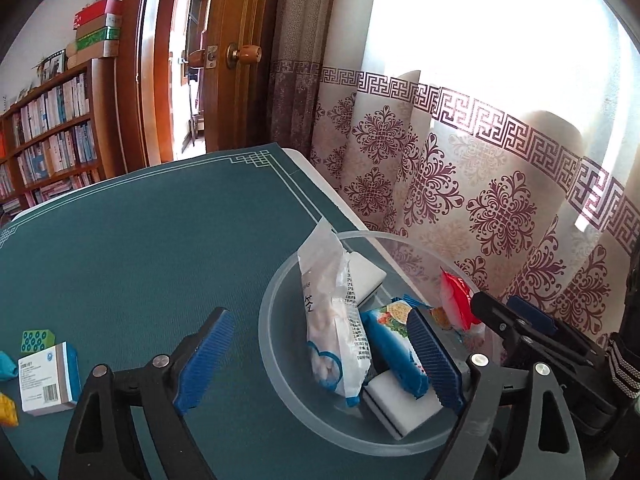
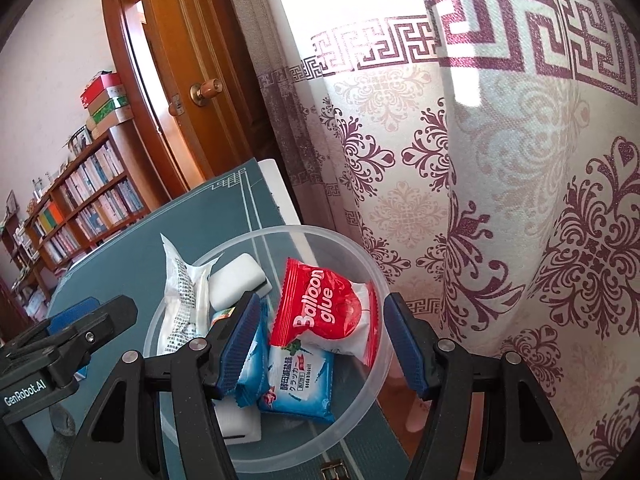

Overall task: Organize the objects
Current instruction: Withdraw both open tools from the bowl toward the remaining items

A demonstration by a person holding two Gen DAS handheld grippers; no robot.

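A clear plastic bowl [image 1: 280, 368] sits at the right edge of the green table mat [image 1: 140, 248]. It holds a white snack packet [image 1: 332, 320], blue cracker packets [image 2: 300, 384], white sponges [image 1: 396, 404] and a red "Balloon glue" packet [image 2: 332, 312]. My left gripper [image 1: 320, 360] is open, its fingers spanning the bowl's left side over the white packet. My right gripper [image 2: 316, 344] is open above the bowl, its fingers on either side of the red packet without closing on it.
On the mat's left lie a white and blue box [image 1: 48, 380], a green block [image 1: 36, 340], a yellow piece [image 1: 8, 410] and a teal item [image 1: 6, 366]. A patterned curtain [image 1: 480, 184] hangs right of the table. A wooden door [image 1: 236, 56] and bookshelf [image 1: 48, 136] stand behind.
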